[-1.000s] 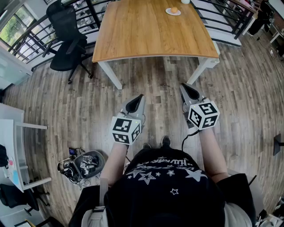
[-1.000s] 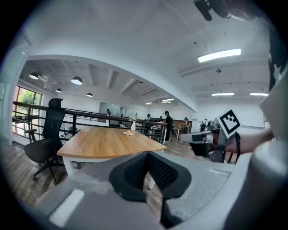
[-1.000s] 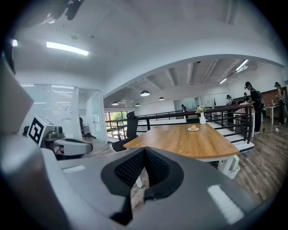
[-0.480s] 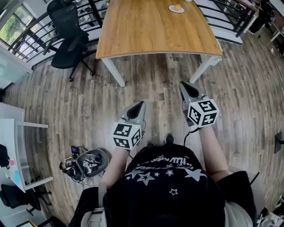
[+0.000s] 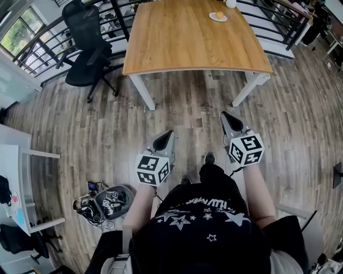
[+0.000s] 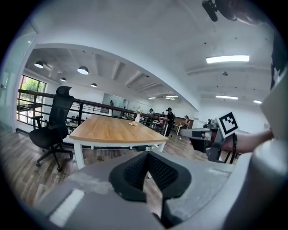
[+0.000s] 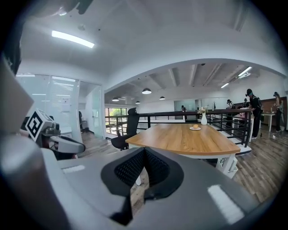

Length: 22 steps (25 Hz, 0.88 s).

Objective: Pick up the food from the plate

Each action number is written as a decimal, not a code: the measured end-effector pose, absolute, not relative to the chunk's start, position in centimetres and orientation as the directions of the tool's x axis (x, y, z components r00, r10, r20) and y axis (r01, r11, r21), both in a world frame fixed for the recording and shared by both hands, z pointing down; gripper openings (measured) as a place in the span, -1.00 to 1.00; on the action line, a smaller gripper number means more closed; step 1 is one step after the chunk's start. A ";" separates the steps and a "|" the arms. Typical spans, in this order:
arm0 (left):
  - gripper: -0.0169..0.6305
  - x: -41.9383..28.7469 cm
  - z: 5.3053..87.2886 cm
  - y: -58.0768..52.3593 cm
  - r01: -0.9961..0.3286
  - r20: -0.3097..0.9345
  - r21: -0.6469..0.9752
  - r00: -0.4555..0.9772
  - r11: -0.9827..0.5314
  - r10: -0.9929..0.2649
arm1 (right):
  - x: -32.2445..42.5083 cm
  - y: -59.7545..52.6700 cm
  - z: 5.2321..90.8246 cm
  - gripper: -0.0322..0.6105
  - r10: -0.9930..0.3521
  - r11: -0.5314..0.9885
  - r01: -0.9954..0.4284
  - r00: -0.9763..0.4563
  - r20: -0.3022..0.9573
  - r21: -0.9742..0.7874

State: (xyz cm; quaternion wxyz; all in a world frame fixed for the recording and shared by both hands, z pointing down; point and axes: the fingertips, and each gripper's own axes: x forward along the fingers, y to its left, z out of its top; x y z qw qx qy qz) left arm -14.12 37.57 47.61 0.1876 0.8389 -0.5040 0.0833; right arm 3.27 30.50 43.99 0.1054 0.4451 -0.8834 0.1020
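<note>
A small white plate (image 5: 217, 17) with a round orange piece of food (image 5: 219, 15) sits at the far end of the wooden table (image 5: 187, 43). It also shows far off as the plate (image 7: 195, 128) in the right gripper view and the plate (image 6: 133, 124) in the left gripper view. My left gripper (image 5: 168, 134) and right gripper (image 5: 226, 116) are held over the wood floor, well short of the table's near edge. The left gripper (image 6: 147, 155) has its pads together and holds nothing. The right gripper (image 7: 144, 151) is likewise shut and holds nothing.
A white vase (image 5: 231, 3) stands just beyond the plate. A black office chair (image 5: 86, 48) is left of the table, with a black railing (image 5: 278, 21) behind it. A pile of cables and gear (image 5: 104, 200) lies on the floor by a white desk (image 5: 16, 176). People stand far back.
The person has stepped forward, and the table has slid a little to the right in the head view. Both grippers stay shut and sit slightly lower in view.
</note>
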 end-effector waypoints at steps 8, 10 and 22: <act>-0.94 -12.6 47.9 34.3 -0.878 0.322 0.265 0.471 -0.400 -0.821 | 5.5 25.9 45.7 -0.89 -0.784 0.542 -0.831 -0.554 0.282 -0.124; -0.94 -11.8 48.1 32.3 -0.878 0.326 0.252 0.473 -0.407 -0.819 | 5.6 23.5 45.9 -0.89 -0.781 0.546 -0.827 -0.560 0.277 -0.135; -0.94 -7.2 48.5 17.1 -0.879 0.369 0.187 0.476 -0.438 -0.798 | 10.3 7.4 45.7 -0.89 -0.783 0.542 -0.822 -0.569 0.250 -0.172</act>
